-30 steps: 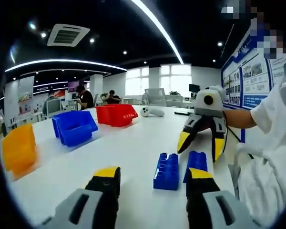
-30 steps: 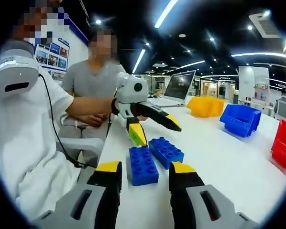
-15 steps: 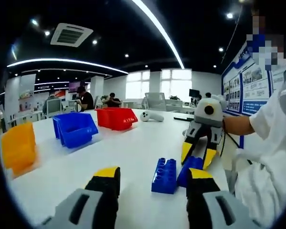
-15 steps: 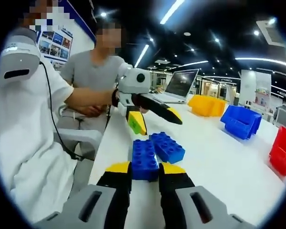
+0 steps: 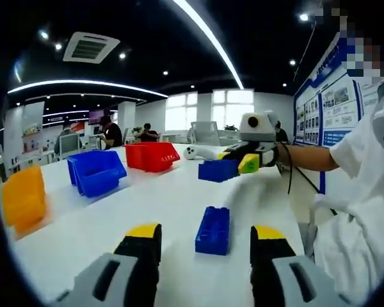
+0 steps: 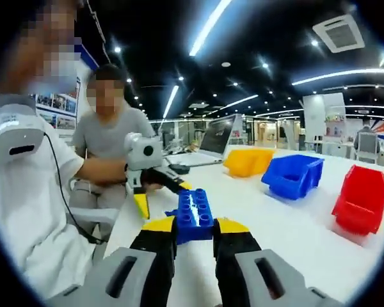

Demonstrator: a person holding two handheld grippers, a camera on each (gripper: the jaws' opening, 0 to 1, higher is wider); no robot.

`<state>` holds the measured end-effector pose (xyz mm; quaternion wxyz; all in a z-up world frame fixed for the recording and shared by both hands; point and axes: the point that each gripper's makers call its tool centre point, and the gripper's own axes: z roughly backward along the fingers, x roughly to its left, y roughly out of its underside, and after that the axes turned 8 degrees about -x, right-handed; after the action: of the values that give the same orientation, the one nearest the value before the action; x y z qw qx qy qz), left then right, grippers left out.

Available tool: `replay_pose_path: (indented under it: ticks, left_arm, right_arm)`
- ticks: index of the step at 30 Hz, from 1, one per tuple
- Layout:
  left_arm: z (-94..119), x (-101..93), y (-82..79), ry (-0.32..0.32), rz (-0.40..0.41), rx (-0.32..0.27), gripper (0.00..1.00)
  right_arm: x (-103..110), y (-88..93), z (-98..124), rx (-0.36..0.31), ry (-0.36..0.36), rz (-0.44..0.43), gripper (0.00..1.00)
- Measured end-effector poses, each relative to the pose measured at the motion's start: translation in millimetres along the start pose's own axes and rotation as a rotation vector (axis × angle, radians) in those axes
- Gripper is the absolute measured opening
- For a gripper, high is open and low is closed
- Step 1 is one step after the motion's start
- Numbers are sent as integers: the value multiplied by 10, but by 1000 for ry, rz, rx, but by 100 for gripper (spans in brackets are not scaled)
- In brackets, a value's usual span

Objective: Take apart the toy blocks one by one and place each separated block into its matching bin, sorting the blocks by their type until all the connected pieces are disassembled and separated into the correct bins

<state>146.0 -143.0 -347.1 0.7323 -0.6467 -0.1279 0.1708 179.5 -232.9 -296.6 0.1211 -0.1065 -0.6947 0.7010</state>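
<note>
Right claw (image 6: 195, 225) clamped on blue block (image 6: 194, 215), lifted above white counter (image 6: 294, 224). Left claw (image 5: 205, 231) jaws wide apart, empty; second blue block (image 5: 214, 230) lies on counter, near its edge by person.

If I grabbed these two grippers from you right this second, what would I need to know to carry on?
Right gripper: shut on a blue block, lifted off the white table.
Left gripper: open, holding nothing, low over the table.
A second blue block lies on the table just ahead of the left gripper.
Bins: yellow bin, blue bin, red bin, along the far side.
Done: the two blue blocks are apart.
Left: drop the held block into its matching bin, probably the blue one, then the other.
</note>
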Motion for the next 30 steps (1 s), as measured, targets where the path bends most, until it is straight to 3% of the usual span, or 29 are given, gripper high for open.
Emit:
replay_pose_path:
  ticks: [7, 15, 21, 30]
  left_arm:
    - [-29, -39, -15, 13, -2, -5, 56]
    - [-46, -81, 11, 23, 5, -9, 56]
    - [-22, -94, -29, 12, 16, -39, 57]
    - [-6, -178, -110, 17, 22, -63, 57]
  right_arm:
    - [-708, -409, -168, -48, 175, -23, 23]
    - [-1263, -520, -582, 24, 296, -32, 23]
    - [-1565, -467, -908, 134, 407, -35, 23]
    - [-1787, -322, -1272, 255, 462, -3, 24]
